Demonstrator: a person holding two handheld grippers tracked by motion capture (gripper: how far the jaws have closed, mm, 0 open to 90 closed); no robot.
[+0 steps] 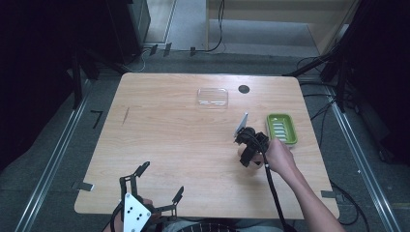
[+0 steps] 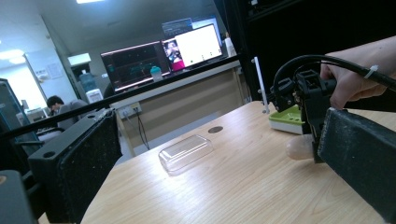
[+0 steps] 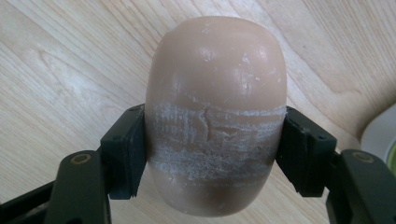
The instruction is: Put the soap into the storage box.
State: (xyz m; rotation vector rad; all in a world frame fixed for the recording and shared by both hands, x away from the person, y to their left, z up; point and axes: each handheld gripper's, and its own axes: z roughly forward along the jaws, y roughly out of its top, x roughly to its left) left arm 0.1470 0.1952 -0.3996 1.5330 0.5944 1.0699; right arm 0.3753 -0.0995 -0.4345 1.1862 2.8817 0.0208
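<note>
Wood-grain tabletop [image 1: 169,145], and starting at lower left of the high view: left gripper [image 1: 159,186] is sitting near the table's near edge, jaws spread wide w/ nothing btwn them. Its own view is confirming that, both black jaws far apart at the frame's left and right edges, bare wood in the gap.

Moving toward centre: clear lid [image 1: 212,97] is lying flat at upper middle, well apart from both grippers, small dark hole [image 1: 244,89] just right of it.

Now right of centre, where it's happening: right gripper [image 1: 247,147] is pointing down at the table, and in the right gripper view the jaws are pressing on both sides of a tan soap bar [image 3: 215,112]. Soap's long axis is running up the frame, crosswise to the jaws, gripped across its narrow waist, whitish scuff band at the grip line. Soap is at or just above the wood; can't tell which.

Key relation: green soap dish [image 1: 282,128] is lying just right of that gripper, touching-close, so right hand [image 1: 280,157] is far nearer than the left. Looks like a short carry rightward, prob. w/ the soap's length lined up to the dish's.

Hard to read: soap is hidden under the gripper from above, just a pale blob [image 2: 301,148] in the left gripper view. Dish is cut off at the right gripper view's right edge.
</note>
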